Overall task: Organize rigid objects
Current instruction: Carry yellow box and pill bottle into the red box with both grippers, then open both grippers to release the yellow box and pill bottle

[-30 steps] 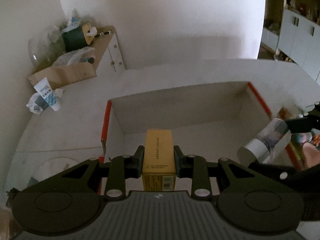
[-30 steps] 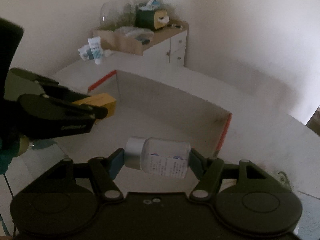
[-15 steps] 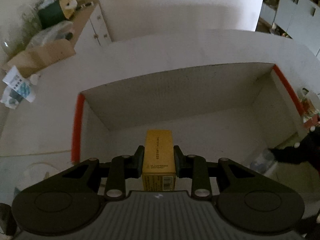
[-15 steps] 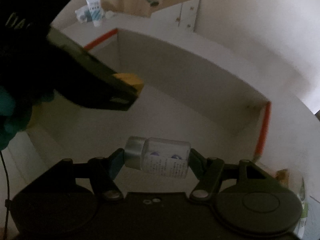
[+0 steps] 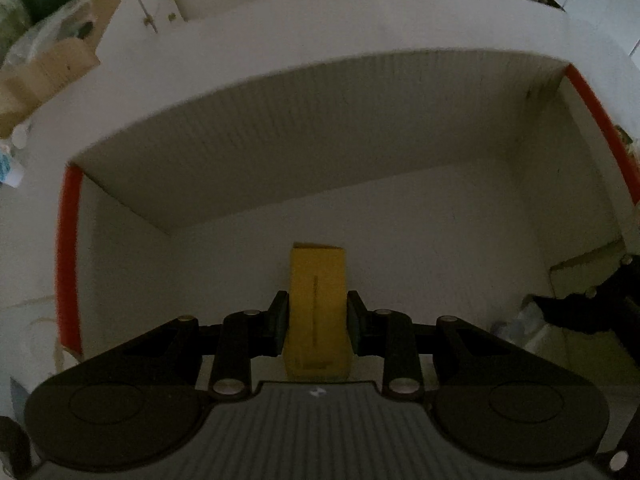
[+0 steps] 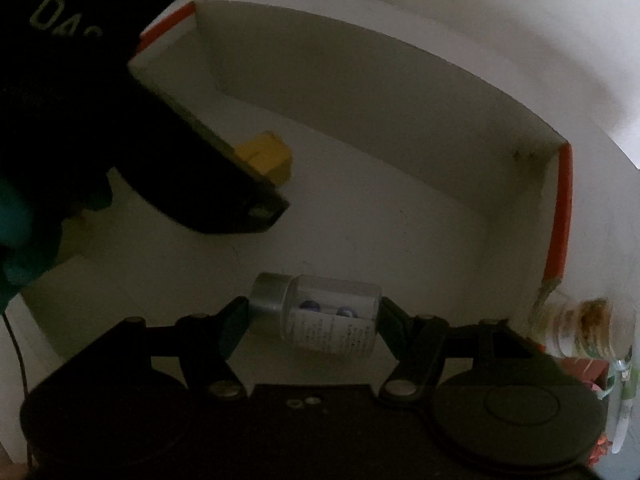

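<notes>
My left gripper [image 5: 316,316] is shut on a yellow box [image 5: 317,308] and holds it low inside a white cardboard box [image 5: 304,120] with orange-red edges. My right gripper [image 6: 312,320] is shut on a clear bottle with a silver cap [image 6: 320,316], held sideways, also inside the box [image 6: 360,92]. In the right wrist view the left gripper's dark body [image 6: 120,120] fills the upper left, with the yellow box [image 6: 264,156] sticking out of it. In the left wrist view the right gripper [image 5: 580,308] shows at the right edge with the blurred bottle [image 5: 524,320].
A jar with brown contents [image 6: 580,328] stands just outside the box's right wall. A cardboard carton and bags [image 5: 40,40] sit on a white cabinet at the far left. A white tube [image 5: 8,160] lies by the table's left edge.
Both grippers have moved down and forward into the white box, each still holding its object. The box walls now fill both views.
</notes>
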{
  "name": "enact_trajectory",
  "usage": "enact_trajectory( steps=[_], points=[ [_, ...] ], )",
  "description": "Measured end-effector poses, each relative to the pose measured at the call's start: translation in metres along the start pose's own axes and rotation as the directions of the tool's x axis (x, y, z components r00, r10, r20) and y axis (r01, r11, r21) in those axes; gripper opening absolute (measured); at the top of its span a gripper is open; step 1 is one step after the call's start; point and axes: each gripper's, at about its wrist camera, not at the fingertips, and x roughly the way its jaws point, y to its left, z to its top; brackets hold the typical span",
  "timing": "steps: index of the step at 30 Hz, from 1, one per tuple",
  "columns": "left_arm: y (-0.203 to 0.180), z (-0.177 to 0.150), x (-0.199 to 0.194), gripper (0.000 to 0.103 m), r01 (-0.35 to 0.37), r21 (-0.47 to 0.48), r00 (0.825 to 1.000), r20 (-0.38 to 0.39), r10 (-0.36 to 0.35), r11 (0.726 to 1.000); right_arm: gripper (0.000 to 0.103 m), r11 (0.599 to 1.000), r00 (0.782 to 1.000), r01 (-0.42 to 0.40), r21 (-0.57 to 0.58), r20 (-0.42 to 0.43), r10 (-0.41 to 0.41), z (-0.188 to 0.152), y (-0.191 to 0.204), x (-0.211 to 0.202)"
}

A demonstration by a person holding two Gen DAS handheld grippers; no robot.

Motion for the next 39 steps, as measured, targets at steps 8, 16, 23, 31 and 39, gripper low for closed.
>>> enact_trajectory(
  steps=[8, 16, 23, 31, 39],
  points=[
    [0.004, 0.001, 0.002, 0.029, 0.011, -0.004, 1.000, 0.004, -0.011, 1.000, 0.068, 1.000, 1.000, 0.000, 0.008, -0.019, 0.000, 0.008, 0.000, 0.003],
    [0.015, 0.000, 0.001, 0.030, 0.023, -0.028, 1.000, 0.016, -0.022, 0.999, 0.074, 1.000, 1.000, -0.009, 0.001, 0.017, 0.009, 0.006, 0.002, -0.007],
    [0.018, -0.010, -0.014, 0.069, 0.015, -0.040, 0.997, 0.081, -0.012, 0.999, 0.083, 0.998, 0.996, -0.040, 0.039, 0.082, 0.037, -0.004, 0.000, -0.029],
    [0.017, -0.024, -0.040, 0.069, 0.018, -0.040, 0.990, 0.143, -0.012, 0.999, 0.087, 0.995, 0.982, -0.072, 0.071, 0.178, 0.058, -0.018, -0.002, -0.063],
    [0.002, -0.047, -0.073, 0.069, 0.007, -0.024, 0.974, 0.225, -0.002, 1.000, 0.097, 0.988, 0.953, -0.123, 0.092, 0.288, 0.091, -0.042, -0.017, -0.104]
  ],
)
